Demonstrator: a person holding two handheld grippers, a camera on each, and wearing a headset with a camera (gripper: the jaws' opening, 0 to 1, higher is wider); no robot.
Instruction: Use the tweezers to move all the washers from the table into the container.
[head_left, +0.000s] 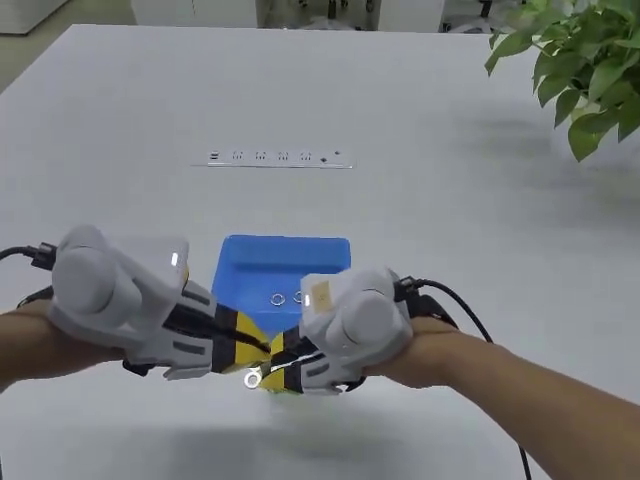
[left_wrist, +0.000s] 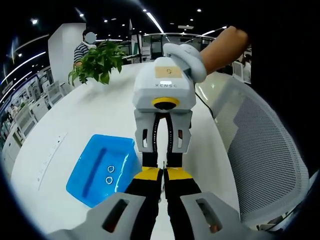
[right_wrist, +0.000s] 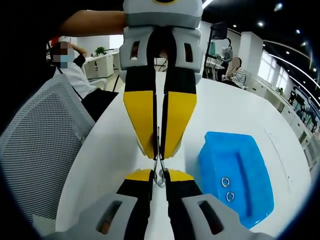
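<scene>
My two grippers meet tip to tip just in front of the blue container (head_left: 240, 262). The left gripper (head_left: 262, 347) is shut on thin metal tweezers (right_wrist: 159, 146), which run on between its yellow jaws toward the right gripper (right_wrist: 160, 176). The tweezers' tips carry a small silver washer (head_left: 252, 378), also seen as the washer (right_wrist: 161, 176) right between the right gripper's closed fingertips. Two more washers (head_left: 287, 298) lie inside the container (right_wrist: 247, 150), near its middle. In the left gripper view the right gripper (left_wrist: 162, 161) faces me head-on above my own shut jaws.
A power strip (head_left: 272, 158) lies across the white table farther back. A green plant (head_left: 590, 70) stands at the far right corner. A mesh chair back (right_wrist: 35, 145) is close to the table's near edge, and people sit in the room behind.
</scene>
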